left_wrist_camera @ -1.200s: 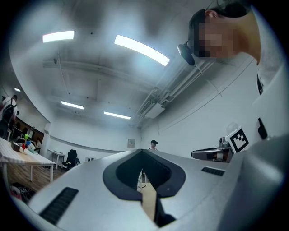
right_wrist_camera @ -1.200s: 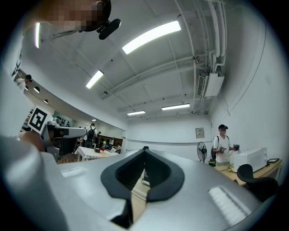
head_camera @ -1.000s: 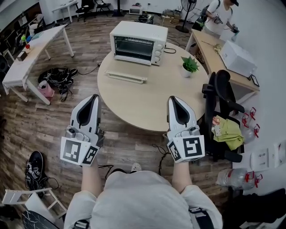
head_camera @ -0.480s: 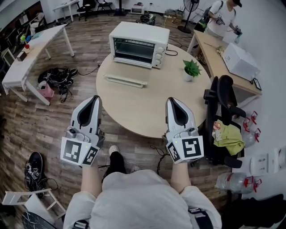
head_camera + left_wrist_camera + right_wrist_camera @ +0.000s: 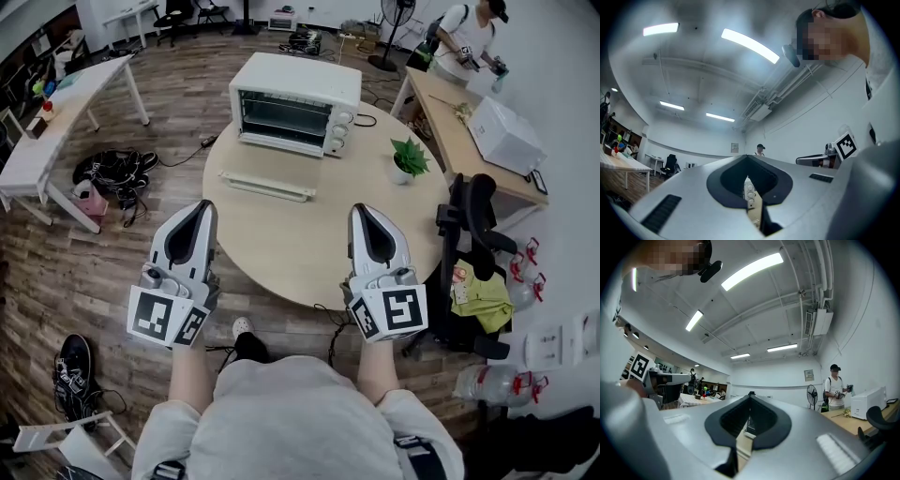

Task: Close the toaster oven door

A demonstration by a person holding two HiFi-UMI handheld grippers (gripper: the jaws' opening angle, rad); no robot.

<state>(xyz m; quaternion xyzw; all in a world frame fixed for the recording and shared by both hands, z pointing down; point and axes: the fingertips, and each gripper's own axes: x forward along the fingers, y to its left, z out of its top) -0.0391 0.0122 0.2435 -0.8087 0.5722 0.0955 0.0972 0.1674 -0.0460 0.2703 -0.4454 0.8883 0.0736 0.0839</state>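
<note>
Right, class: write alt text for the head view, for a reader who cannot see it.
A white toaster oven stands with its door open at the far side of a round pale wooden table, a small potted green plant to its right. Nearer, a person holds a grey left claw and right claw, both shut and empty.

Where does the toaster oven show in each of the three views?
Head view: toaster oven top centre, on the round table's far side.
Left gripper view: only its knobs, in the narrow slit low centre.
Right gripper view: probably the toaster oven, a dark sliver in the same slit.
Shared landmark: the person in a black cap, in all three.
</note>
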